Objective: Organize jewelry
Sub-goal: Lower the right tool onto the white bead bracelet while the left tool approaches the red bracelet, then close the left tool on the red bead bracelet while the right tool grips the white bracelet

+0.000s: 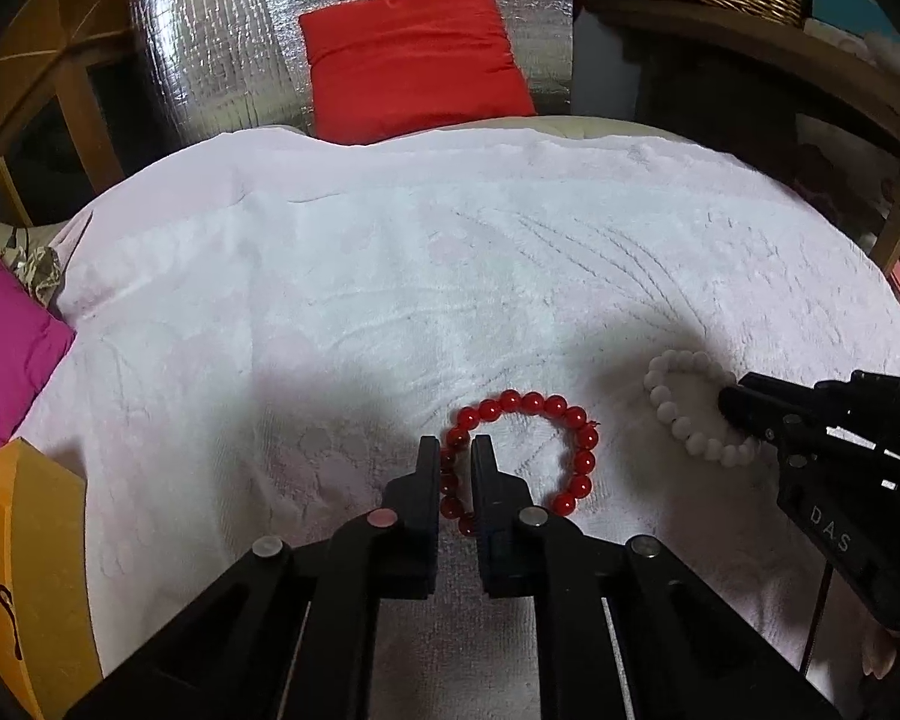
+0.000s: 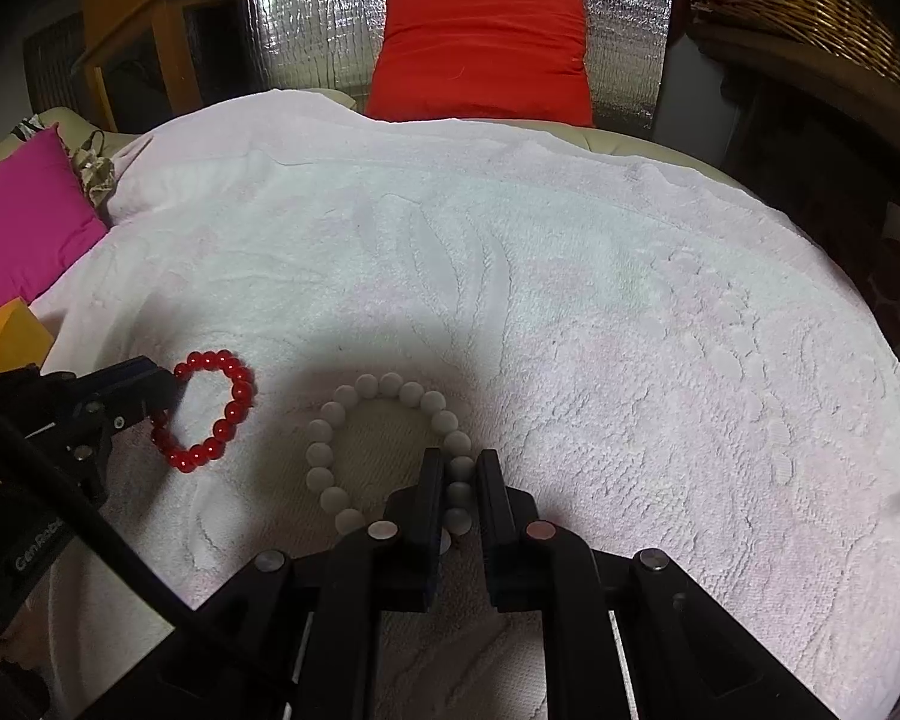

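A: Step in hand?

B: Pick-up, by the look of it. Left tongs clenched on the near-left arc of the red bead bracelet, beads pinched between the 2 fingers. Right tongs clenched likewise on the near-right arc of the white bead bracelet.

A: Where do the 2 bracelets lie?

B: Flat on the pale pink towel, near its front edge, side by side but apart: red to the left, white to the right. Not lifted yet, as far as can be told.

A: Next move?

B: Probably a straight lift of both, kept slow so the loose loops hang without swinging or slipping from the fingers. Then on to wherever they belong; perhaps the orange box at the left edge, though no sure sign of that.

A: Risk?

B: Round beads rolling out of the pinch.
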Action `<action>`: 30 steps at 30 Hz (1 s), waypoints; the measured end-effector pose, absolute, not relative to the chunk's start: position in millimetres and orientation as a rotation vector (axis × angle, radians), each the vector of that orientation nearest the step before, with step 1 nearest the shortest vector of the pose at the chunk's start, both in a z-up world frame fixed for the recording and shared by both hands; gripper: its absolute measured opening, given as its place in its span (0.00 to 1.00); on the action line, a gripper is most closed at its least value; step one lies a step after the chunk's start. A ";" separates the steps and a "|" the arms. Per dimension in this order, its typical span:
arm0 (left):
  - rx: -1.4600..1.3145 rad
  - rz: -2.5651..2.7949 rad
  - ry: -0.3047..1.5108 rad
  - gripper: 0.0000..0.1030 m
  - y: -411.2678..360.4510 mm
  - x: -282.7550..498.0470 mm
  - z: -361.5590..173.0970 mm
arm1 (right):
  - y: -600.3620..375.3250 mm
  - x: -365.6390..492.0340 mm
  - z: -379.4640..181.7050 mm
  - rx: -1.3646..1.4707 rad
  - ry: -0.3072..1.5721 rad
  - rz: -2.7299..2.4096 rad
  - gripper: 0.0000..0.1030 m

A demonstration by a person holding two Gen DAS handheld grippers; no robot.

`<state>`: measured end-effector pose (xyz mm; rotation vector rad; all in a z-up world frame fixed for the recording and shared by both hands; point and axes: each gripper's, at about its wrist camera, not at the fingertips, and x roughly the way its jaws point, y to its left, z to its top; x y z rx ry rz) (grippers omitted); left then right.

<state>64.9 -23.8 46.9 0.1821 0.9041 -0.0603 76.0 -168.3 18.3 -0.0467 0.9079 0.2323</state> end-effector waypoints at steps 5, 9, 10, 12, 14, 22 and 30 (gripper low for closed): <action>0.199 -0.059 0.907 0.36 -25.5 65.3 46.4 | -168.5 76.0 18.0 -0.048 0.907 0.232 0.12; 0.210 -0.055 0.890 0.51 -29.8 62.6 49.2 | -168.2 76.0 17.9 -0.049 0.907 0.233 0.12; 0.212 -0.057 0.889 0.52 -29.8 62.5 49.0 | -167.9 75.7 17.9 -0.049 0.906 0.233 0.12; 0.225 -0.065 0.893 0.52 -33.1 62.5 47.2 | -167.8 75.4 18.1 -0.047 0.906 0.234 0.12; 0.237 -0.072 0.896 0.52 -33.4 62.5 44.8 | -168.8 75.7 18.3 -0.040 0.908 0.236 0.11; 0.223 -0.103 0.929 0.19 -31.4 69.0 35.3 | -189.2 83.4 20.5 0.042 0.901 0.207 0.11; 0.188 -0.126 0.922 0.14 -27.4 66.4 44.4 | -203.9 88.7 19.9 0.120 0.918 0.237 0.11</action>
